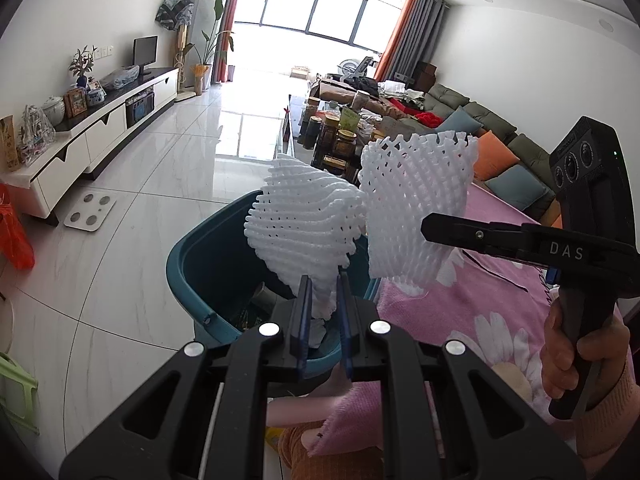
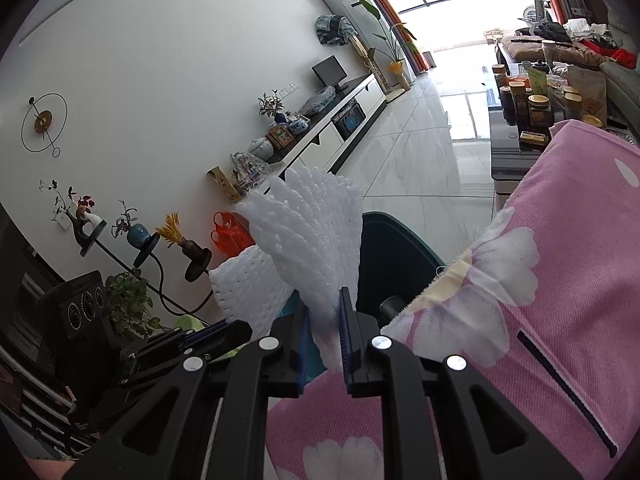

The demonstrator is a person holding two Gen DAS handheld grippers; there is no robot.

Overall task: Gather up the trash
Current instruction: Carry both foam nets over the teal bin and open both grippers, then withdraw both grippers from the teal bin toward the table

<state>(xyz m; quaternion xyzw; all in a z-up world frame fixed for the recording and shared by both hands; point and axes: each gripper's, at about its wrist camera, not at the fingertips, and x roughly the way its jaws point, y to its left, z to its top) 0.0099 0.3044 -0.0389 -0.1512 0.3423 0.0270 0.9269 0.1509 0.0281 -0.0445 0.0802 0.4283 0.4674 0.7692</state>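
Two white foam nets, one pinched in the left gripper (image 1: 323,300), fingers nearly closed on foam net (image 1: 304,228) over teal bin (image 1: 200,264); second net (image 1: 416,200) clamped by right gripper (image 2: 326,320). Wall clock (image 2: 44,122) only in right view; hand (image 1: 576,360) only in left.

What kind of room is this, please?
Most likely a home living room: a long sofa with cushions, a low TV cabinet carrying a screen, and a big curtained window.
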